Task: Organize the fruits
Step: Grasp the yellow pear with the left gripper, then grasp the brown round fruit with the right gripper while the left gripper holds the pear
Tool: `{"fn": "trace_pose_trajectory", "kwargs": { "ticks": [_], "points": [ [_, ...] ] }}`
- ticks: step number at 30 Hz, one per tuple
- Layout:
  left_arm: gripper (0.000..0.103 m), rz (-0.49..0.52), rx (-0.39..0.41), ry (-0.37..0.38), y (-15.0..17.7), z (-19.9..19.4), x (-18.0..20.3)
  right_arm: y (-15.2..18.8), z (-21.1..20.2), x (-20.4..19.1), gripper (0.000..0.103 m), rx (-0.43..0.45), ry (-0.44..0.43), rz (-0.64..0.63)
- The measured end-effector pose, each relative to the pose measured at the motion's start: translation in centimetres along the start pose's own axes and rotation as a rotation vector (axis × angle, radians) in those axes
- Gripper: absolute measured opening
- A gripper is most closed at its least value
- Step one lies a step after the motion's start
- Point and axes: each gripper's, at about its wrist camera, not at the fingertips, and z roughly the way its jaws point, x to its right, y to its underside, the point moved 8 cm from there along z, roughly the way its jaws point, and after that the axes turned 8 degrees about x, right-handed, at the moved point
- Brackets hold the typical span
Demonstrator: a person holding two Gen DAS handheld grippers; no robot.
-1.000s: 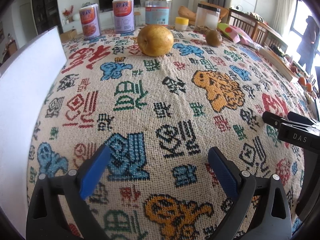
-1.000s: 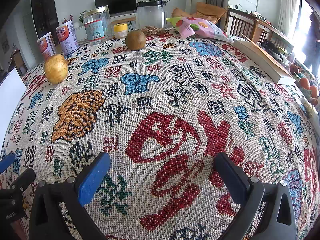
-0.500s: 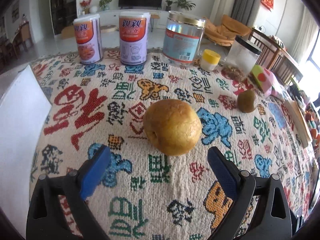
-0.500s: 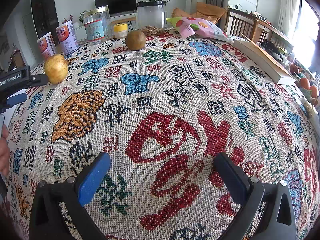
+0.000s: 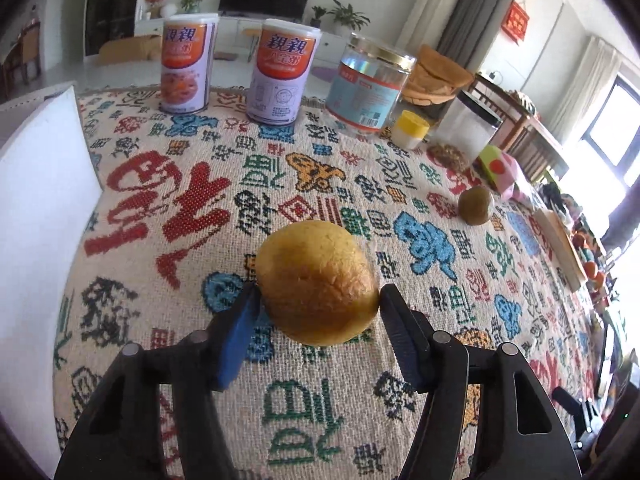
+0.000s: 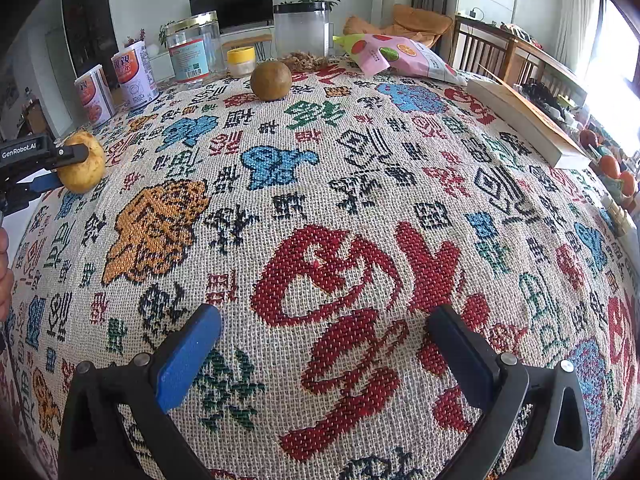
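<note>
While cloth (image 6: 360,184) covers bench, white box (image 5: 36,208) stands at left edge. Left gripper (image 5: 316,312) clamped on pear (image 5: 316,280), both pads touching its sides, near left edge. Right gripper (image 6: 324,344) spread apart over near edge, holding nothing. Two cans (image 5: 280,72), jar (image 5: 368,88) along far edge. Brown fruit (image 6: 271,81) just before them, well apart from pear.

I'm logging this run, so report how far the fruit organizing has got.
Done: nothing looks sorted yet; both fruits are on the patterned tablecloth. In hand: the left gripper has its jaws against both sides of the yellow pear, which has not visibly left the cloth. Left: the brown round fruit sits untouched near the jars, and the right gripper hangs open and empty.
</note>
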Motion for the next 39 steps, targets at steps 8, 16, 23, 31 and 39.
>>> {"fn": "trace_pose_trajectory", "kwargs": {
  "ticks": [8,16,23,31,39],
  "points": [
    [0.076,-0.097,0.048,-0.080,-1.0,-1.8,-3.5,0.0,0.0,0.0,0.103,0.000,0.000,0.000],
    [0.088,0.011,0.033,-0.110,0.3,-0.9,-2.5,0.0,0.0,0.0,0.103,0.000,0.000,0.000],
    [0.072,0.036,0.012,-0.171,0.6,0.8,-2.4,-0.1,0.3,0.1,0.103,0.000,0.001,0.000],
    [0.072,0.012,0.005,-0.125,7.4,-5.6,0.6,0.2,-0.1,-0.1,0.103,-0.011,-0.022,-0.012],
    [0.088,0.060,0.001,-0.198,8.5,-4.8,0.1,-5.8,1.2,0.2,0.102,0.001,-0.219,0.010]
  ]
}}
